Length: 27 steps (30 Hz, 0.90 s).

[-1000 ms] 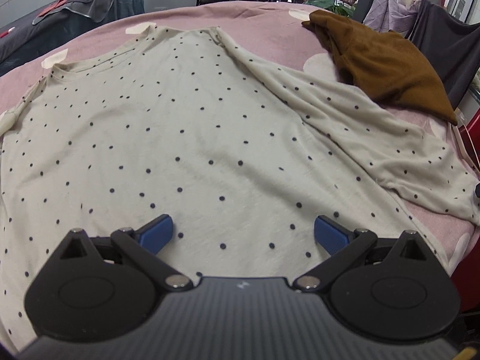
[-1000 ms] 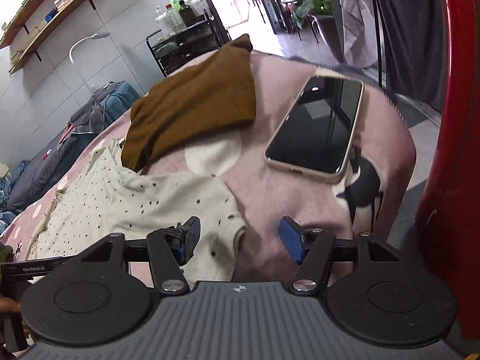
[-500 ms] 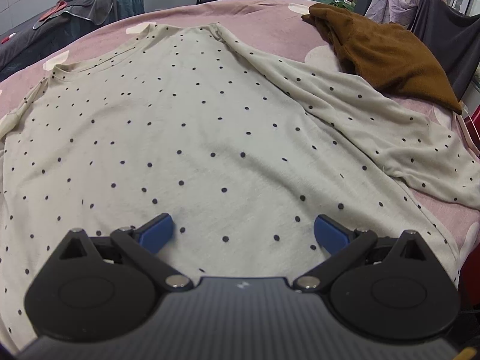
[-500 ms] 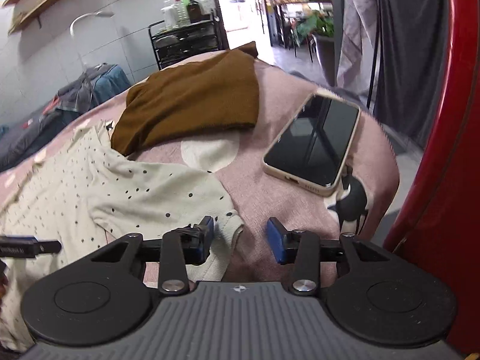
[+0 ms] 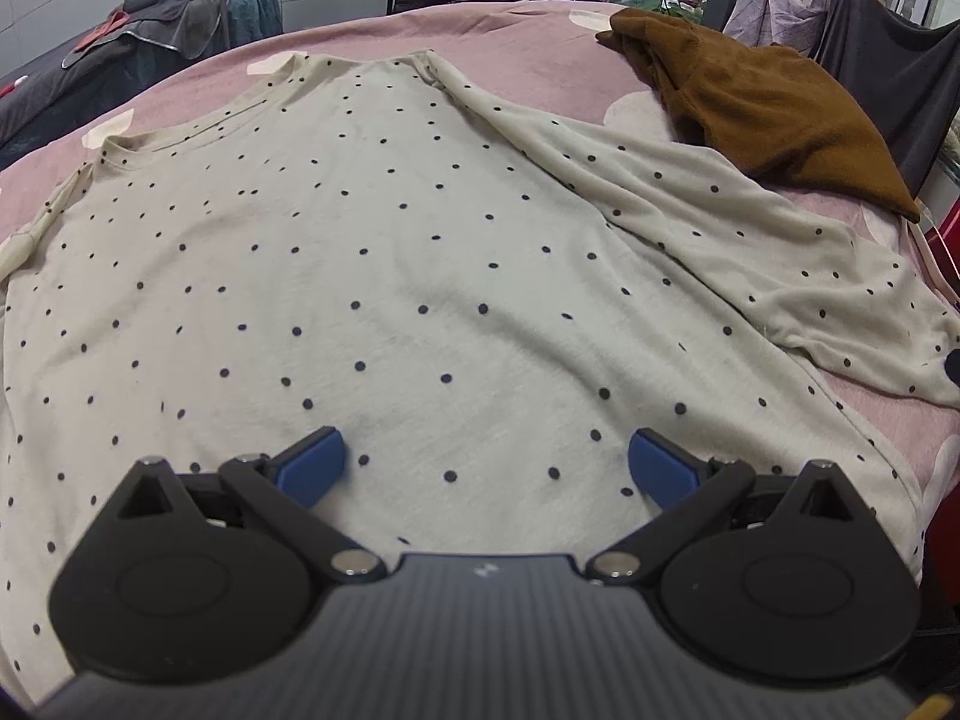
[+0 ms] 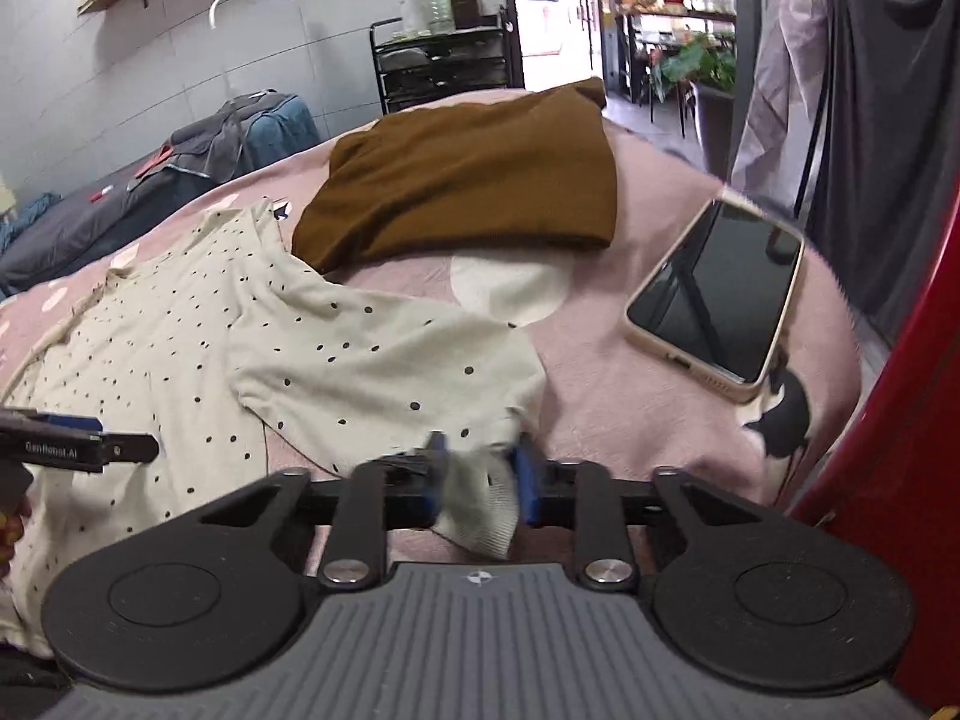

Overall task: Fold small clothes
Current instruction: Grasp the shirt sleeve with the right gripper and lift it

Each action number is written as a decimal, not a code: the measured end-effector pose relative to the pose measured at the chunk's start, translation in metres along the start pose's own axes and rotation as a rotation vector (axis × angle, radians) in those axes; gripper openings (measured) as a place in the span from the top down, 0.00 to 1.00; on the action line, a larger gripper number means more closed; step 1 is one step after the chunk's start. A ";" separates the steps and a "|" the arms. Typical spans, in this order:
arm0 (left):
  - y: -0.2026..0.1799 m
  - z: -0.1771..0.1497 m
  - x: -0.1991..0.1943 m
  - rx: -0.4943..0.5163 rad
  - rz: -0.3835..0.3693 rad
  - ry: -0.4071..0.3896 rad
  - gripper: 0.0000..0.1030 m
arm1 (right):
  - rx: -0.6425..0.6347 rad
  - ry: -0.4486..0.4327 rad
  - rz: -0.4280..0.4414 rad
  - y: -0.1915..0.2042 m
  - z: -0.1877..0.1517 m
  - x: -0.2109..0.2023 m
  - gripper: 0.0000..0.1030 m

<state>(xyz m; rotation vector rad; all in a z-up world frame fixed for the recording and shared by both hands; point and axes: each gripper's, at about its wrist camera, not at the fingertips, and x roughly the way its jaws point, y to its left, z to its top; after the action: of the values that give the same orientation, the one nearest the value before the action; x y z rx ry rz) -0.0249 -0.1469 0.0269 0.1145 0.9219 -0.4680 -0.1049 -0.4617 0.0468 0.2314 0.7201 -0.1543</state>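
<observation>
The right gripper [image 6: 480, 483] has just been closing its jaws, and they now pinch the ribbed cuff of the shirt's [image 5: 384, 300] sleeve [image 6: 384, 360], a bunched fold of cream cloth standing between the two blue pads [image 6: 523, 480]. The left gripper [image 5: 483, 468] hangs over the lower body of the shirt with its jaws wide apart; nothing sits between them but flat cloth below, and whether the tips touch it cannot be told. In the right wrist view the left gripper [image 6: 78, 447] shows at the left edge, beside the shirt's hem. The shirt is cream with small dark dots, long-sleeved, spread face up on a pink bed cover [image 5: 540, 36] with pale round patches. Its neckline lies at the far side, with fine pleat lines just below it. The body lies mostly smooth with shallow wrinkles; the sleeve on the right gripper's side runs out slantwise and rumpled toward the edge of the bed. A brown garment [image 6: 474, 180] lies folded beyond the sleeve, near its upper part and just overlapping the shirt's shoulder in the right wrist view. A phone [image 6: 720, 306] rests screen up on the cover, well apart from the sleeve.
</observation>
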 end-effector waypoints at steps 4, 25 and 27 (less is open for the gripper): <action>-0.001 -0.001 0.000 0.007 -0.001 -0.009 0.00 | 0.090 0.007 0.039 -0.008 0.002 0.004 0.92; -0.001 -0.004 0.002 0.011 -0.004 -0.035 0.00 | -0.014 -0.522 0.368 0.001 0.292 -0.056 0.94; -0.001 -0.003 0.002 0.009 -0.003 -0.036 0.00 | -0.025 -0.481 0.263 -0.016 0.310 -0.038 0.94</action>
<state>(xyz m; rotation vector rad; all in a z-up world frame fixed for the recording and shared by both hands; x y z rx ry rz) -0.0265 -0.1476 0.0230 0.1129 0.8851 -0.4760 0.0596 -0.5556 0.2952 0.2510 0.2100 0.0509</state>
